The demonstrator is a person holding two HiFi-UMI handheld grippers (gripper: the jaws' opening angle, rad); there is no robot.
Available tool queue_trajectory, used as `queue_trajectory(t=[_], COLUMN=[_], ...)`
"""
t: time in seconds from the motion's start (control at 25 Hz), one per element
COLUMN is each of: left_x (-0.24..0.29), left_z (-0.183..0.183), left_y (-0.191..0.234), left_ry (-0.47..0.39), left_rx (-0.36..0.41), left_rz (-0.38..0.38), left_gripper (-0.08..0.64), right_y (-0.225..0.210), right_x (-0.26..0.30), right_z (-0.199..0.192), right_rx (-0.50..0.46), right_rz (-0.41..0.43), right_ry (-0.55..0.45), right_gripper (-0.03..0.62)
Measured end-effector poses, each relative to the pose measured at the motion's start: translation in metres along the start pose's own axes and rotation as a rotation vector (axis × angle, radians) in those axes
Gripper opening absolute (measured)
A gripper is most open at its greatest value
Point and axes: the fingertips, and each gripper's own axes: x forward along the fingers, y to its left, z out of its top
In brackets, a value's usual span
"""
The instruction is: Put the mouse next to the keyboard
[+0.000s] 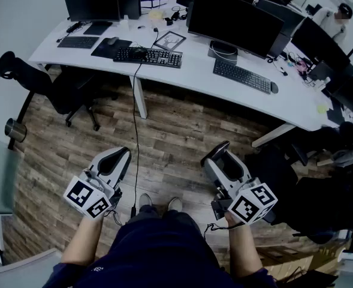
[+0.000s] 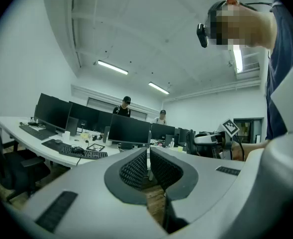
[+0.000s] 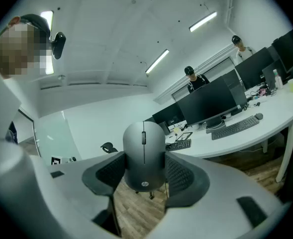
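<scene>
My right tongs (image 3: pixel 145 172) are clamped on the grey mouse (image 3: pixel 144 153), in the air and well apart from the desk (image 1: pixel 194 71). Its long axis stands upright, with the wheel end up and its top facing back along the tongs. My left tongs (image 2: pixel 148 169) are together and hold nothing.

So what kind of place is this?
Most likely an open-plan office: long white desks carry rows of monitors and keyboards, black swivel chairs stand on the wood-look floor, and strip lights run overhead.

Head view overhead; both gripper views level, sharing desk (image 1: pixel 195 71).
</scene>
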Motion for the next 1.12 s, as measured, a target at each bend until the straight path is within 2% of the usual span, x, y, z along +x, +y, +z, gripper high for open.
queue_trajectory(t=[0.6, 1.12], left_x=[0.002, 0.017], left_z=[0.001, -0.007], left_y=[-0.021, -0.044], left_ry=[-0.008, -0.013], left_rx=[0.006, 0.006], left_rz=[0.014, 0.052], left_gripper=[0.041, 0.041], right_y=[-0.006, -0.030], right_x=[-0.013, -0.028], right_z=[-0.001, 0.000], right_rx=[0.017, 0.015], right_rz=[0.015, 0.049], right_ry=[0.003, 0.021], right_gripper=[0.255, 0.255])
